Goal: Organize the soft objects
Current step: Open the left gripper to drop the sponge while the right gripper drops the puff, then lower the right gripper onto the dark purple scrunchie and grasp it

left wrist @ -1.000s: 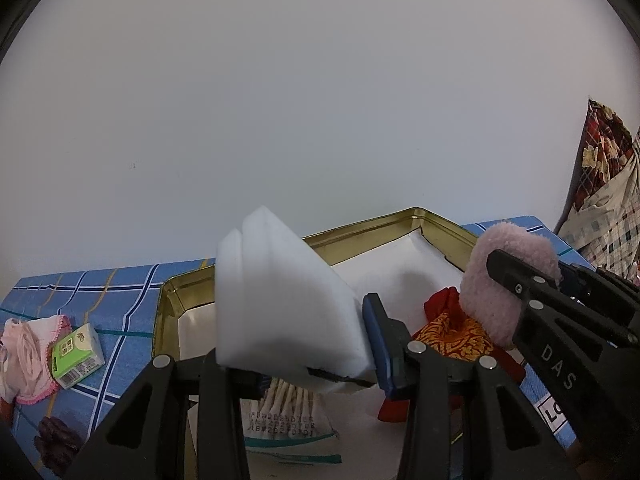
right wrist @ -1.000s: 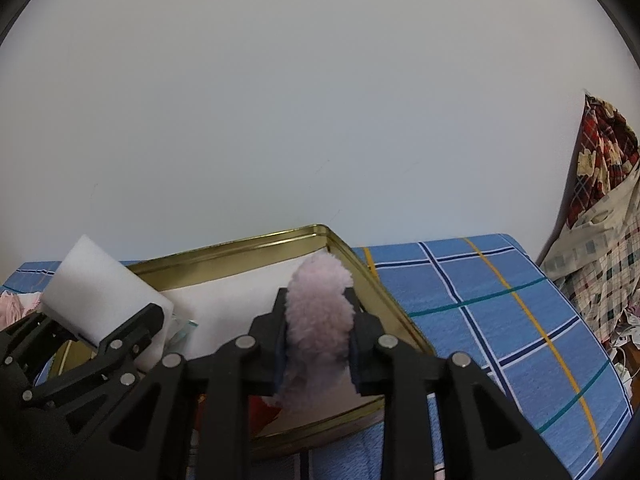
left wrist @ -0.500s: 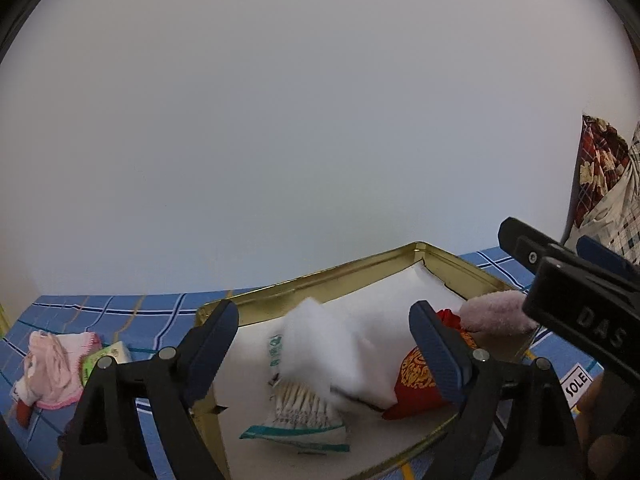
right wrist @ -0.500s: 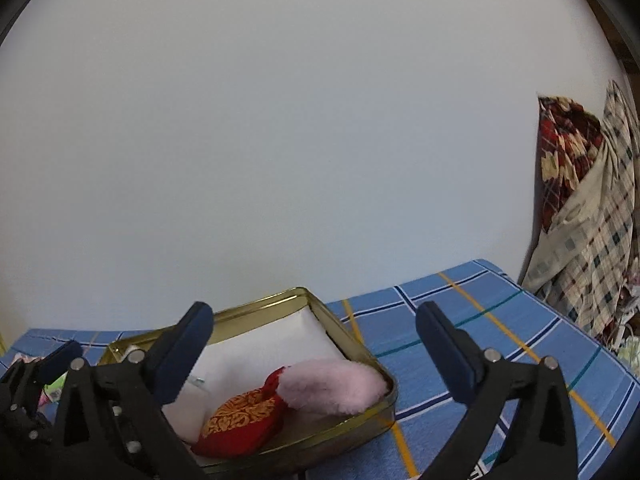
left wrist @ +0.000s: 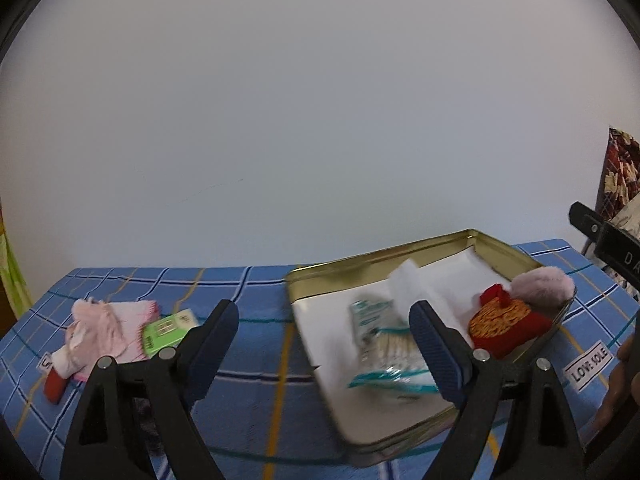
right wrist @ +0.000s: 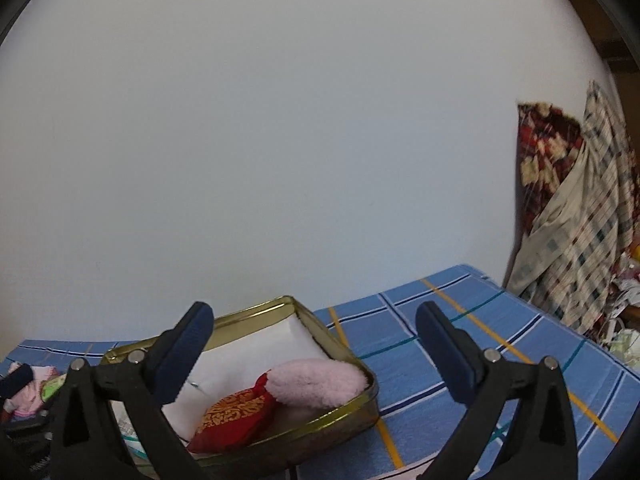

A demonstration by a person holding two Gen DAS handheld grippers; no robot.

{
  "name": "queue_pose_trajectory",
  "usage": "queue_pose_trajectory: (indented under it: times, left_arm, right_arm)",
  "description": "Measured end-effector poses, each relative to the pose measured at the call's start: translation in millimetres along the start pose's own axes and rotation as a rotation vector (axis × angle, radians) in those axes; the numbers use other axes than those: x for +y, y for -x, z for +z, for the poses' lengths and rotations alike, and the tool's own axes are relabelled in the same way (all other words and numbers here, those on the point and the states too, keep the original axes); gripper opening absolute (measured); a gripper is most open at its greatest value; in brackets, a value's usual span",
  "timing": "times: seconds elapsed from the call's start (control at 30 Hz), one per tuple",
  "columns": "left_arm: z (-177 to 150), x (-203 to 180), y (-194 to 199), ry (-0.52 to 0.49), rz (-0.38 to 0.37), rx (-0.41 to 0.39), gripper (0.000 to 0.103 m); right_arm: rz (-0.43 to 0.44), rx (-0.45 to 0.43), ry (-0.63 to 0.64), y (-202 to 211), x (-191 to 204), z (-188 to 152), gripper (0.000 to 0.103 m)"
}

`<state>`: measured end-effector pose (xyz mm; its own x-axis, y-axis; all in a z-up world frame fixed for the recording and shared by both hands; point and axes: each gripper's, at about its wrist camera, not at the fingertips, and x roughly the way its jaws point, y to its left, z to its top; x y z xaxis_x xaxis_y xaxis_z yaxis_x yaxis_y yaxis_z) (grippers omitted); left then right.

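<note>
While the left gripper [left wrist: 324, 322] and the right gripper [right wrist: 314, 330] both stand wide apart and hold nothing, the pink fluffy pad [right wrist: 318, 382], the red pouch [right wrist: 234, 414] and the white sponge [left wrist: 416, 284] lie inside the gold tin [right wrist: 256, 312] on the blue checked cloth [right wrist: 460, 344].

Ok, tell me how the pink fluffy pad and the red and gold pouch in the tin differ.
The pink fluffy pad is pale, plain and fuzzy; the red and gold pouch is deep red with a gold woven pattern and looks smooth. The pad lies against the tin's right corner; the pouch lies further left, near the front rim. The pad looks rounded and puffy, the pouch flatter. Both rest inside the tin, touching each other, free of either gripper.
</note>
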<state>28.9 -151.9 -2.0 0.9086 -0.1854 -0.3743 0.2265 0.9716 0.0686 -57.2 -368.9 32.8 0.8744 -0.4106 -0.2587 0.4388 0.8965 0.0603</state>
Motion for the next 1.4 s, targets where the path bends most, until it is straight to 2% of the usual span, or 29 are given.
queue_pose_trajectory:
  times: [0.2,0.33,0.5,0.8,1.03,1.23,1.4]
  left_arm:
    - [-10,14,9,-0.026,0.034,-0.011,0.089]
    - [-13,29,12,0.005,0.040,-0.008,0.089]
    - [-16,44,15,0.028,0.044,-0.007,0.089]
    - [-20,67,22,0.022,0.053,-0.007,0.089]
    - [-23,97,24,0.014,0.082,-0.011,0.089]
    - [-25,140,21,0.043,0.131,0.000,0.089]
    - [-29,183,13,0.101,0.159,0.049,0.089]
  right_arm:
    - [-0.033,-0.062,0.036,16,12,-7,0.103]
    - [-0.054,-0.084,0.052,26,22,-12,0.103]
    - [-0.069,-0.081,0.107,36,35,-20,0.103]
    - [-0.060,-0.071,0.098,62,46,-31,0.103]
    - [0.021,-0.010,0.149,66,84,-46,0.103]
    - [0.119,0.035,0.156,60,124,-61,0.103]
    - [0.195,0.068,0.169,51,161,-73,0.103]
